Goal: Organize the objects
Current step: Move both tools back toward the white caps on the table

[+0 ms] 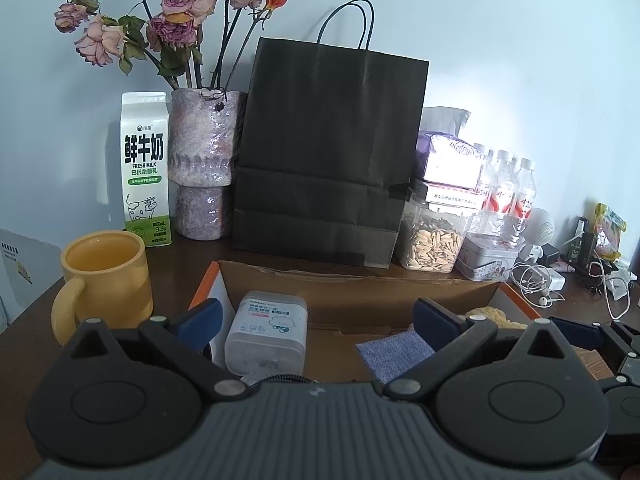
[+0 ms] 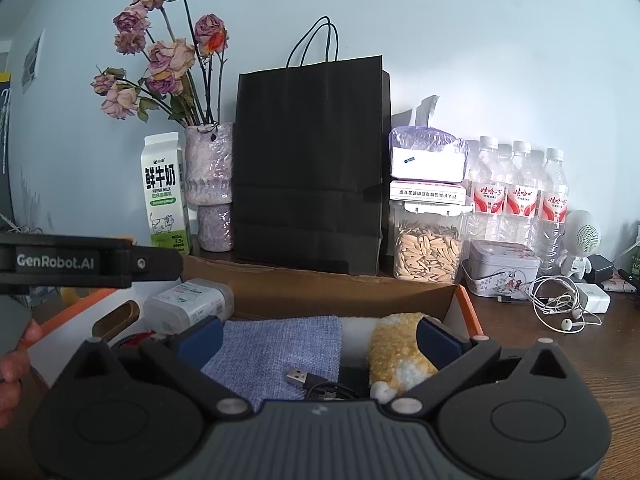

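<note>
An open cardboard box (image 1: pixel 360 284) with an orange rim sits on the dark table in front of both grippers. Inside lie a white plastic container (image 1: pixel 266 332), a blue woven cloth (image 2: pixel 280 348), a yellow-and-white fluffy item (image 2: pixel 400 350) and a black USB cable (image 2: pixel 304 380). My left gripper (image 1: pixel 320 322) hovers open over the box's left half, nothing between its blue pads. My right gripper (image 2: pixel 320 340) is open above the cloth and the fluffy item, touching neither. The left gripper's body (image 2: pixel 92 264) shows at the left of the right wrist view.
A yellow mug (image 1: pixel 104 276) stands left of the box. Behind it are a milk carton (image 1: pixel 144 168), a vase of dried roses (image 1: pixel 204 160), a black paper bag (image 1: pixel 328 152), a seed jar (image 2: pixel 428 252), water bottles (image 2: pixel 520 200), a tin (image 2: pixel 504 268) and earphones (image 2: pixel 560 308).
</note>
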Demonstrator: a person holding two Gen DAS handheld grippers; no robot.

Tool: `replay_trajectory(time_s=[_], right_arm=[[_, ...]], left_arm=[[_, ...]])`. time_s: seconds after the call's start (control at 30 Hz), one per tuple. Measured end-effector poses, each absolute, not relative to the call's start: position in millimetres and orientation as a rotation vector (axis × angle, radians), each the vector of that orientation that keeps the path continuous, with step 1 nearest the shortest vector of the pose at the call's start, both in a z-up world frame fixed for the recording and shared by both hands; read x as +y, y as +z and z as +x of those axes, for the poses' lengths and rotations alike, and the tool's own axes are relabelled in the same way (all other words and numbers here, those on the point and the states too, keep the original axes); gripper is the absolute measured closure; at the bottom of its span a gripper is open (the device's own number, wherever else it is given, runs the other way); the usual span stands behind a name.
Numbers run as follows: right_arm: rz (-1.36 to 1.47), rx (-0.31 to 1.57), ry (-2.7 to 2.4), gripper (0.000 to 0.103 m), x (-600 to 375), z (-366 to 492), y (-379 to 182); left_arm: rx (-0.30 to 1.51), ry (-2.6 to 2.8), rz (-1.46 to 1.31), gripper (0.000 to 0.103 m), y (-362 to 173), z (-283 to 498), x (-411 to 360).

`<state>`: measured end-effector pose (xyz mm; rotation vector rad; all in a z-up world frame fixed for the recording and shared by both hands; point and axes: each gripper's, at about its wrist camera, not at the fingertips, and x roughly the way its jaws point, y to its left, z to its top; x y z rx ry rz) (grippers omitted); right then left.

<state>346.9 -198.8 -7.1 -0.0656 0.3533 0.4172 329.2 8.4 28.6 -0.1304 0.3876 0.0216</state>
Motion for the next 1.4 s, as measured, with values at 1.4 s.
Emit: replay_trajectory(time_s=[1.4], right_arm=[[-0.078, 0.327, 0.388, 0.0, -262.2, 245.8, -13.1]], left_arm=[[0.395, -0.014, -0.141, 0.0, -4.3, 212.9, -29.1]])
